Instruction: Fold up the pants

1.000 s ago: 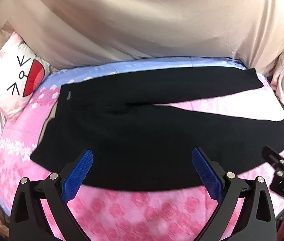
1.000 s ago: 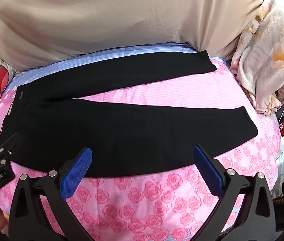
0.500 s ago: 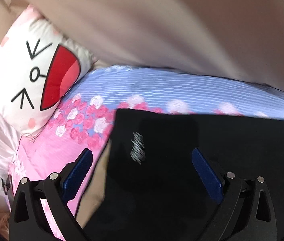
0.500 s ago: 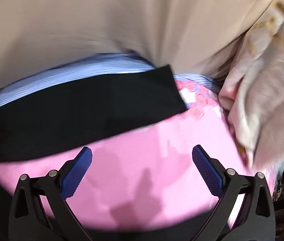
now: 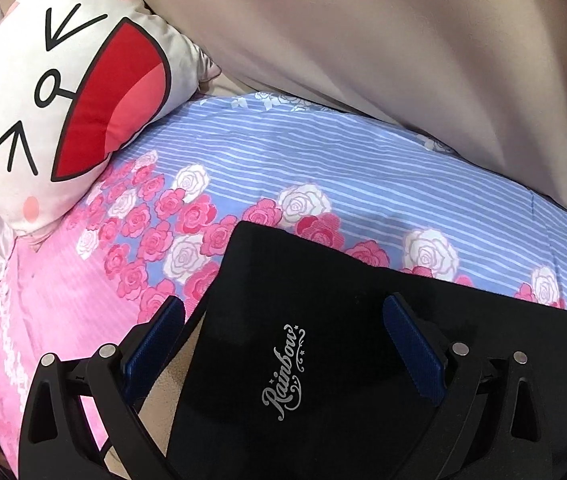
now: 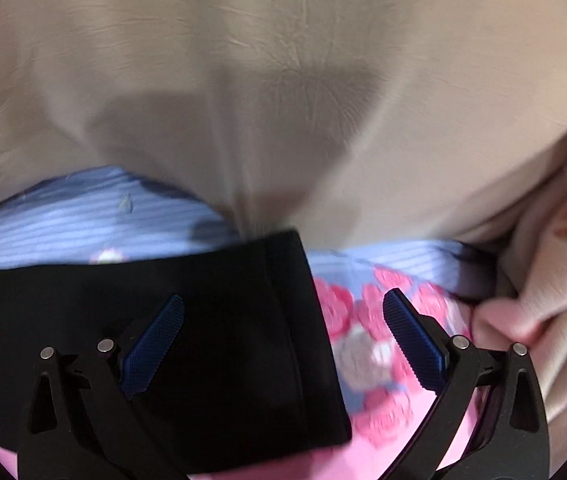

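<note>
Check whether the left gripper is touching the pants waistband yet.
Cannot tell. In the left wrist view the open left gripper straddles the waistband corner of the black pants, but no contact or gap shows plainly.

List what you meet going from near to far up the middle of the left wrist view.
Black pants with the silver Rainbow logo → rose-printed pink band of the sheet → blue striped sheet → beige fabric backdrop.

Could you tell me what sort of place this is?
Most likely a bedroom: the black pants lie on a bed with a rose-print sheet, beside a cartoon-face pillow.
</note>
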{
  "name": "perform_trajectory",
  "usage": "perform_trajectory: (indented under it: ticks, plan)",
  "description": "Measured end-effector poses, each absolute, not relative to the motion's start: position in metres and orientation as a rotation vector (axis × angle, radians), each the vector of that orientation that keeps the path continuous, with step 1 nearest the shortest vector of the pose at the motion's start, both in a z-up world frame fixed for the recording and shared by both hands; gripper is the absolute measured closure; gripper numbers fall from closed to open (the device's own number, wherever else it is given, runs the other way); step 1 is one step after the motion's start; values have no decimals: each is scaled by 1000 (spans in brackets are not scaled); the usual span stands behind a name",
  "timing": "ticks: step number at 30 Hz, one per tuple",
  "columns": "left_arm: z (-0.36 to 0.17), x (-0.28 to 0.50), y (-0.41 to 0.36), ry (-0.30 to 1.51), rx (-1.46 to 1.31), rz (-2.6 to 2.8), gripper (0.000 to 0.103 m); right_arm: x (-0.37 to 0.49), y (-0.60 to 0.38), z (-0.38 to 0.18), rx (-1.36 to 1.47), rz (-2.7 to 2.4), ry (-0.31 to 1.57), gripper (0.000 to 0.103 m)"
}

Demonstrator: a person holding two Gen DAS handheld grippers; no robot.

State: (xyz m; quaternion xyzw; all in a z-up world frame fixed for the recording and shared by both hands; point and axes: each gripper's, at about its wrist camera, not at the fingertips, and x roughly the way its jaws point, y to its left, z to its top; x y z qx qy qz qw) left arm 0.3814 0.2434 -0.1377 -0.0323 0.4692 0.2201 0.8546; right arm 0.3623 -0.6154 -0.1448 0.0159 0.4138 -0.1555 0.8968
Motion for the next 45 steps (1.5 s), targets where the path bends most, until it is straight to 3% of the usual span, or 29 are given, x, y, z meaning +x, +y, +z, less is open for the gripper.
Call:
perform_trajectory:
  ticks: [5,7,9,12,14,16,18,19,20,25,36,40,45]
  plan:
    - [-142,382,249,983,-87,437,5,371,-627,-151,95,-266,843,19]
    - [-141,382,255,980,-89,431,5,370,-623,-152,83,-250,832,29]
    - [-139,383,261,975,-99,431,5,367,-618,-151,75,-232,822,48]
    - [-137,387,271,965,-91,458,5,363,-613,-151,66,-236,817,66]
    - [-141,395,277,988,-87,456,5,366,-615,-152,69,-241,816,74]
    - [-143,403,282,1002,-95,436,9,360,-613,-150,72,-254,811,76]
    - [-141,410,284,1003,-145,346,41,357,-611,-150,76,-261,807,79]
    - [-139,411,285,1001,-183,280,69,354,-611,-148,80,-267,806,81]
    - [-136,413,285,1018,-194,272,74,349,-611,-146,84,-271,802,81]
    - [-110,391,276,994,-128,205,81,317,-607,-125,121,-269,780,87]
    - [11,252,265,846,-185,-9,81,190,-588,-36,111,-172,667,90]
    - [22,190,258,883,-136,-52,81,123,-578,-25,58,-167,691,90]
    - [-12,126,268,1002,-104,-31,80,45,-590,-46,3,-233,807,90]
